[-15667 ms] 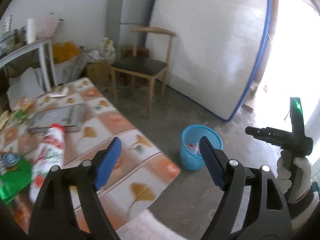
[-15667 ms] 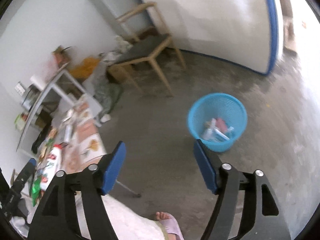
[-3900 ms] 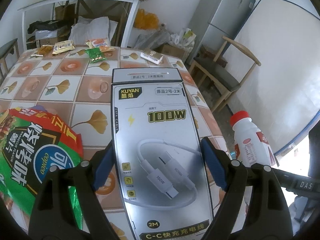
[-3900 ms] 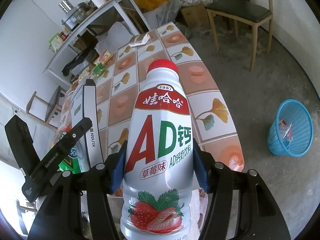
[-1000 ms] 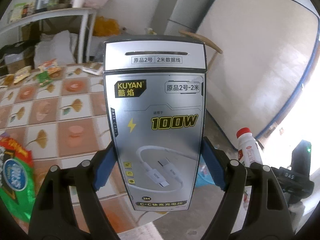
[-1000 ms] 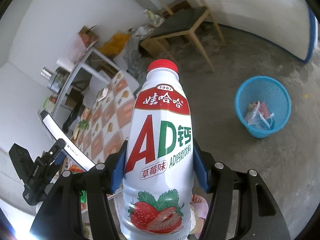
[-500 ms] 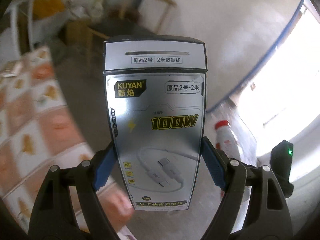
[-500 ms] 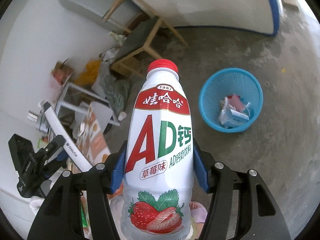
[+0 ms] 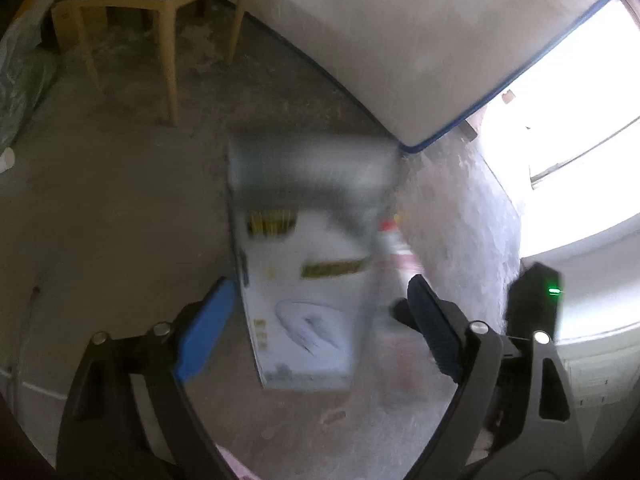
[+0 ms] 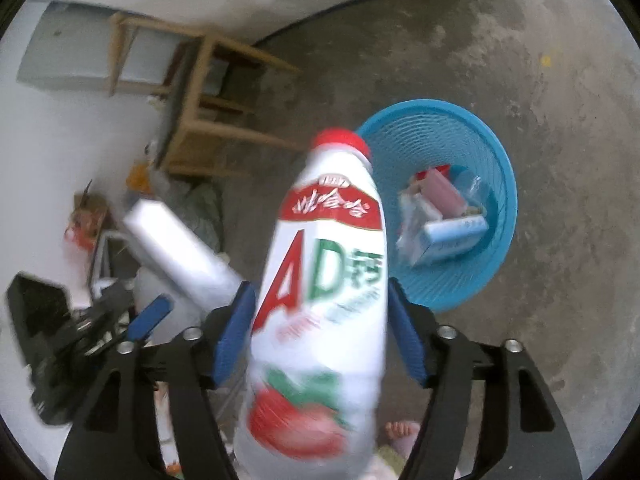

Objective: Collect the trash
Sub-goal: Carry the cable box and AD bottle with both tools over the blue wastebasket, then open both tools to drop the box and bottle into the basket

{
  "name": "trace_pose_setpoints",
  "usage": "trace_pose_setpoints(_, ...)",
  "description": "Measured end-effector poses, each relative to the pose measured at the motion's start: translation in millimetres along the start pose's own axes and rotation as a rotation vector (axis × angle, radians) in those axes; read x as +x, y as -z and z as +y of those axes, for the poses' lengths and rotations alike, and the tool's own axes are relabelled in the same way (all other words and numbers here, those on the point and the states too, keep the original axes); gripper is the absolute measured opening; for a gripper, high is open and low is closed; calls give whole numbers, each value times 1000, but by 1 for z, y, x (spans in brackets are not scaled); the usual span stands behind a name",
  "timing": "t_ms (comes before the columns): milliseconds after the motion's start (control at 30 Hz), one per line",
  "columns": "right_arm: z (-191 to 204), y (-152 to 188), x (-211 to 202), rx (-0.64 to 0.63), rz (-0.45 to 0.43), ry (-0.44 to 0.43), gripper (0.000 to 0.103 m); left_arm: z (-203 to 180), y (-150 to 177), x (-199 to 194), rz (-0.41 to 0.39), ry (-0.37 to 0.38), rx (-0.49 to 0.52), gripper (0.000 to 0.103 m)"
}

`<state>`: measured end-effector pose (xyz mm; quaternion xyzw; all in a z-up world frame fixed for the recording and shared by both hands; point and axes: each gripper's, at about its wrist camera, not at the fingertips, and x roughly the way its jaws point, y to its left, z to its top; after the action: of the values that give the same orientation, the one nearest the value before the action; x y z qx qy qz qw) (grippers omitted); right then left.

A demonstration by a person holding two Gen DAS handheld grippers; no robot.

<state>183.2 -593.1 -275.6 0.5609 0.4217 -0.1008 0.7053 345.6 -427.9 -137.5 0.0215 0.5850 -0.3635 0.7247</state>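
Both jaws just opened: cable box point(image 9: 304, 280) slipped free of left gripper point(image 9: 316, 320), bottle point(image 10: 324, 280) tilted loose in right gripper point(image 10: 320, 328), over basket point(image 10: 496, 168).

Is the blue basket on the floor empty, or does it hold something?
Not empty: the blue basket holds a few packages.

Bare concrete floor point(image 10: 560, 128) under blue basket point(image 10: 492, 264), wooden chair point(image 9: 160, 12).
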Motion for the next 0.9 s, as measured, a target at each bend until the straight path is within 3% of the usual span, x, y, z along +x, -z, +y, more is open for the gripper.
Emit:
trace_pose_setpoints(100, -28, -12, 24, 68, -25, 75, 67, 0, -2, 12, 0, 3, -14, 85)
trace_pose_setpoints(200, -44, -9, 31, 96, -42, 82, 67, 5, 9, 3, -22, 34, -13, 85)
trace_pose_setpoints(467, -40, 6, 7, 22, -88, 153, 66, -1, 23, -45, -127, 91, 16, 84)
trace_pose_setpoints(667, -26, 24, -32, -61, -145, 185, 66, -21, 44, -113, -244, 108, 114, 84)
trace_pose_setpoints(767, -9, 44, -60, -136, -180, 189, 66, -25, 68, -163, -303, 138, 134, 84)
trace_pose_setpoints(900, 29, 86, -106, -283, -234, 158, 67, -25, 113, -228, -410, 98, 182, 85)
